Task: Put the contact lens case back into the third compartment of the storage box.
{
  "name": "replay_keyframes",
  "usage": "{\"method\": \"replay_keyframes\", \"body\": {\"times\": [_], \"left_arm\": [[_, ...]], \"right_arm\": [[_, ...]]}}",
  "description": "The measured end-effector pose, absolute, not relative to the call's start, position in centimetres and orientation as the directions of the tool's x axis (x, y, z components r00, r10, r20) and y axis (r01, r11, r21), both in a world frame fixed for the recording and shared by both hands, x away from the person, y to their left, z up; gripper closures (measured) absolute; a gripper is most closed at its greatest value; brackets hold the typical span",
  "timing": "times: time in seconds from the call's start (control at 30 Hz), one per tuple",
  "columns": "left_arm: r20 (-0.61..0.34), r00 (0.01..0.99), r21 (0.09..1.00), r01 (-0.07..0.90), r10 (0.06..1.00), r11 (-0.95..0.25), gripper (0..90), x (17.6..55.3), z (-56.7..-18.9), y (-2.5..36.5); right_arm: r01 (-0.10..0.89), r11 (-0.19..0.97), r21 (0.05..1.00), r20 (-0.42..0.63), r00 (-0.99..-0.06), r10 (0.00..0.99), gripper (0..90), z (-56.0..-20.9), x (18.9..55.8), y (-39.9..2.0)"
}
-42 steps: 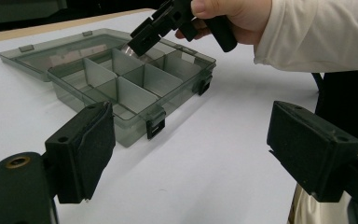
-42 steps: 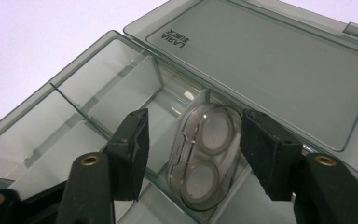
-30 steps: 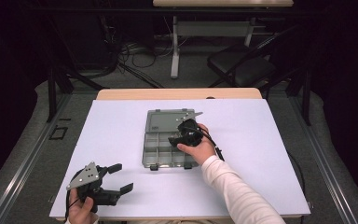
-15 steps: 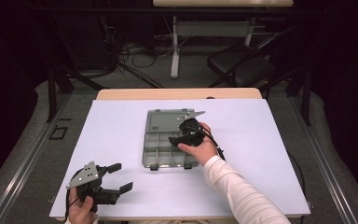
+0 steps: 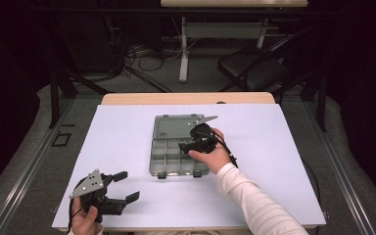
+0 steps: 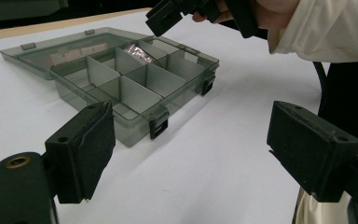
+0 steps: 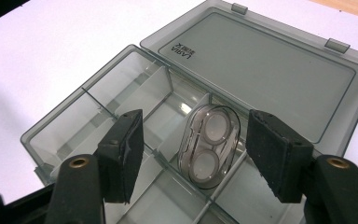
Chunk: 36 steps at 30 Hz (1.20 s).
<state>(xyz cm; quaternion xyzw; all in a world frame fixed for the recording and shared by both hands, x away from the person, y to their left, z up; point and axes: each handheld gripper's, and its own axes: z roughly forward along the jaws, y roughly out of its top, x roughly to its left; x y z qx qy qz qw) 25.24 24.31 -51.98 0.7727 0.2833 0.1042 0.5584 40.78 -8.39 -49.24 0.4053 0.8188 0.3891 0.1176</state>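
A grey see-through compartment box (image 5: pixel 174 126) lies open in the middle of the white table, its lid folded back flat. A small clear oval case (image 7: pixel 209 144) with two round wells leans inside one of the middle compartments (image 6: pixel 140 50). My right gripper (image 5: pixel 186 145) hovers just above that compartment, open; in the right gripper view its pads (image 7: pixel 123 154) stand either side of the case without touching it. My left gripper (image 5: pixel 129 186) rests at the table's near left corner, open with nothing between its jaws (image 6: pixel 196 149), and looks towards the box (image 6: pixel 121 79).
The table (image 5: pixel 284 161) is covered in white, with a wooden strip at its far edge. Beyond it stand a dark chair (image 5: pixel 254 73) and a desk frame with cables on the floor. The box's latches (image 6: pixel 157 127) face the near side.
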Motion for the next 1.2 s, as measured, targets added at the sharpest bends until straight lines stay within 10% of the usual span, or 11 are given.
{"method": "replay_keyframes", "body": {"times": [1.2], "left_arm": [[-0.147,0.822,0.923,0.314,0.551,-0.222,15.8,25.1,-51.9,24.1]], "right_arm": [[0.518,0.385,0.764,0.115,-0.696,0.709,30.5,-46.8,35.3,-10.5]]}}
